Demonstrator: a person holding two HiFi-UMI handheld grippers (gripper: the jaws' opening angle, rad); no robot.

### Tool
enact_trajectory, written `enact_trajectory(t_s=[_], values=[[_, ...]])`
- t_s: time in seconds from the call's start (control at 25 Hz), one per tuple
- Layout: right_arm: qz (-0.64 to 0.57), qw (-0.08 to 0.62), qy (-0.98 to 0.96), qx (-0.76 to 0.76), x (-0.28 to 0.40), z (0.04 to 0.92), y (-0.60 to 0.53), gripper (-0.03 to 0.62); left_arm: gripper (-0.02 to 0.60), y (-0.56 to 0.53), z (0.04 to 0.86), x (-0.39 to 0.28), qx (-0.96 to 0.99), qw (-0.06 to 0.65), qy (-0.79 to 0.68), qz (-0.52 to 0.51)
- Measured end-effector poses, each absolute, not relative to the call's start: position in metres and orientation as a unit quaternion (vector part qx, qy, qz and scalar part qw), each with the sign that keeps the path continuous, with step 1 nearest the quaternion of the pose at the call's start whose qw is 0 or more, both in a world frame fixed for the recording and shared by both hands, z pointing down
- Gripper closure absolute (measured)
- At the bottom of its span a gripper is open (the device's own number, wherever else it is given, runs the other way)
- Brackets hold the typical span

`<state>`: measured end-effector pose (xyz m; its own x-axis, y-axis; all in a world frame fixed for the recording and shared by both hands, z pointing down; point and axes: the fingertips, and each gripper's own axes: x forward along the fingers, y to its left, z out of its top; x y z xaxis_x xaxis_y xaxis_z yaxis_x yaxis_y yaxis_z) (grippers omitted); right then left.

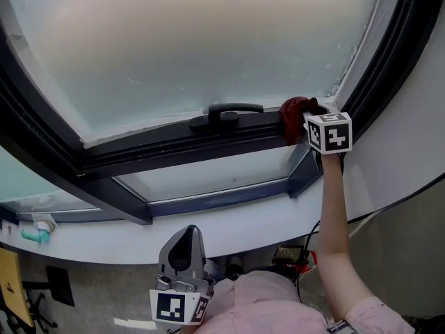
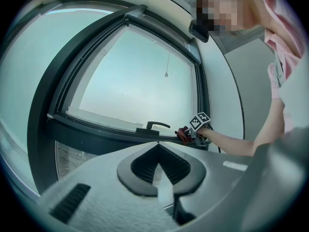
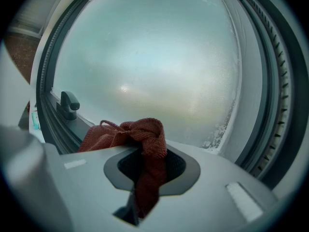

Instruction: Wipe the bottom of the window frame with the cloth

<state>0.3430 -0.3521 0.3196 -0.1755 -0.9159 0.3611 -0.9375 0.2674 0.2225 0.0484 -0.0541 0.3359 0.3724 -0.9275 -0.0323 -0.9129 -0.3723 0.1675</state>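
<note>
The right gripper [image 3: 149, 151], held up at arm's length, has its jaws clamped on a crumpled dark red woven cloth [image 3: 142, 134]. The cloth is pressed against the bottom rail of the dark grey metal window frame [image 1: 153, 148], near its right corner and just right of the black lever handle [image 1: 227, 111]. The left gripper [image 2: 158, 151] hangs low by the person's pink shirt [image 1: 271, 305], jaws together with nothing between them.
</note>
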Motion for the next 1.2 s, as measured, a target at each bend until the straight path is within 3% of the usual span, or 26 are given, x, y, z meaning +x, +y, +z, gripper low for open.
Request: enact_trajectory(t_s=[1.2], values=[[0.051, 0.201, -0.745, 0.634, 0.388, 0.321, -0.36, 0.526, 0.586, -0.063, 0.334, 0.049, 0.83, 0.06, -0.552, -0.06]])
